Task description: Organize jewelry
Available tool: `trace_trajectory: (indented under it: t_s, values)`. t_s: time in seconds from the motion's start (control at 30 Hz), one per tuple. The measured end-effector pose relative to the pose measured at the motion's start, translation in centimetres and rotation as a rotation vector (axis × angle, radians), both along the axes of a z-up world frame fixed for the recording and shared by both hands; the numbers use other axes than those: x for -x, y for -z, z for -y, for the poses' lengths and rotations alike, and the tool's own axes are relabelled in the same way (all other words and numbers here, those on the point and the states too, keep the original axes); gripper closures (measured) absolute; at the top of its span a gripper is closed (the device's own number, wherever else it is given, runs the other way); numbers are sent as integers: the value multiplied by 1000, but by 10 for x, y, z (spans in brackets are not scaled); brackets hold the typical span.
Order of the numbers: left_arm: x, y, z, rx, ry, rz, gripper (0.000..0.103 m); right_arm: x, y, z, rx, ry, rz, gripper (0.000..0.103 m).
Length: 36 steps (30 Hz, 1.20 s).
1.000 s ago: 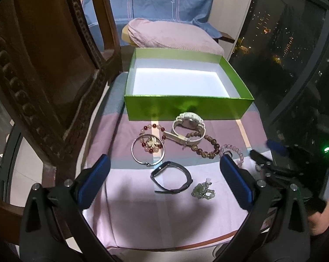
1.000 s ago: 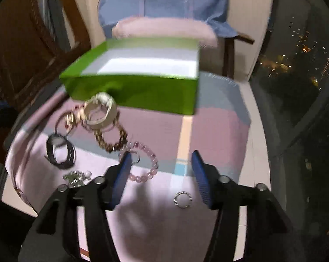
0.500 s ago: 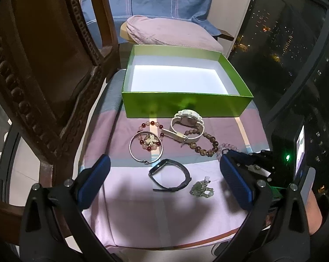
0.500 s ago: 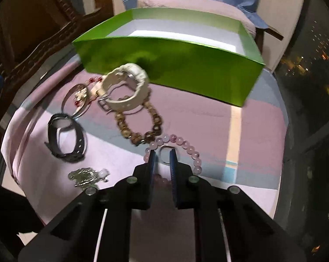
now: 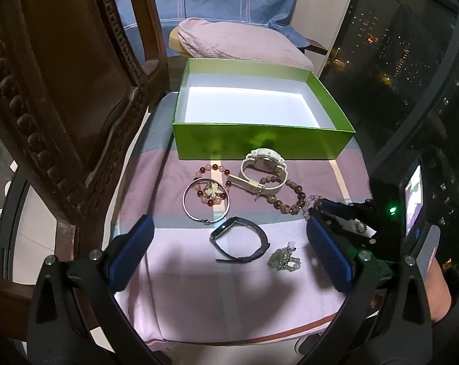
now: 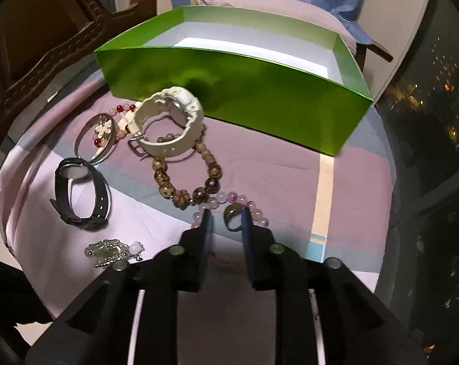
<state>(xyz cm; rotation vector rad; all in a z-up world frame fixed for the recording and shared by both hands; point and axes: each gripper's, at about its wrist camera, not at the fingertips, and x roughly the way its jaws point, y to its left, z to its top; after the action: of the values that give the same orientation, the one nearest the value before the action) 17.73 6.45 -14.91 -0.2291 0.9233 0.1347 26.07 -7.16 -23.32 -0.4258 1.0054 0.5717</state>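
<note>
- Closing in from both sides, the right gripper (image 6: 224, 219) has its two blue-padded fingers (image 6: 205, 222) set narrow around a small dark ring (image 6: 233, 213); the right pad touches the ring's edge, while whether the left pad touches it too cannot be told.
- The ring lies inside the loop of a pale pink bead bracelet (image 6: 254, 210), whose beads curve out past both fingertips on the striped cloth (image 6: 290, 176).
- Just ahead of the fingertips, slightly to their left, lies a brown bead bracelet (image 6: 183, 182), touching the pink one.
- Further ahead sits a white watch (image 6: 168, 121), its strap resting over the brown beads, close in front of the green box (image 6: 244, 91), which stands open with a white floor.
- Left of the right gripper's fingers are a black band (image 6: 80, 191), a silver bangle (image 6: 91, 140) with a flower charm and red and pink beads within it, and nearer the camera a green pendant cluster (image 6: 110, 251).
- The left gripper (image 5: 229, 255) is spread wide and grasps nothing, its blue pads (image 5: 132, 252) standing well apart on either side of the black band (image 5: 238, 240) and the green pendant cluster (image 5: 282, 258).
- Ahead of those fingers lie the silver bangle (image 5: 205, 200), the white watch (image 5: 264, 167) and the green box (image 5: 260, 146).
- Beyond the left gripper's right finger, the right gripper (image 5: 316, 206) shows low over the cloth beside the brown bead bracelet (image 5: 290, 203).
</note>
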Motion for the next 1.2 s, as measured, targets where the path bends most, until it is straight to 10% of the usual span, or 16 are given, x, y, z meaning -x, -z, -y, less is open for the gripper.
trace_trajectory:
  t_s: [0.2,0.6,0.93,1.03,1.1,1.2]
  values:
    - [-2,4,3,-11,7,-8,4,-2,1,-1,35,9,26,91]
    - [7,7,9,-21,26,-15,4,32,-57,47,-223,-10,-16,98]
    - [21,53,33,-25,28,-117,4,55,-14,33,-62,-39,-36,97]
    - [21,62,34,-30,22,-143,4,50,-21,39,-127,-33,-93,75]
    - [20,68,30,-4,10,-153,4,49,-38,49,-190,-16,-70,37]
    - [17,76,20,44,-27,-167,4,40,-63,75,-307,40,-52,26]
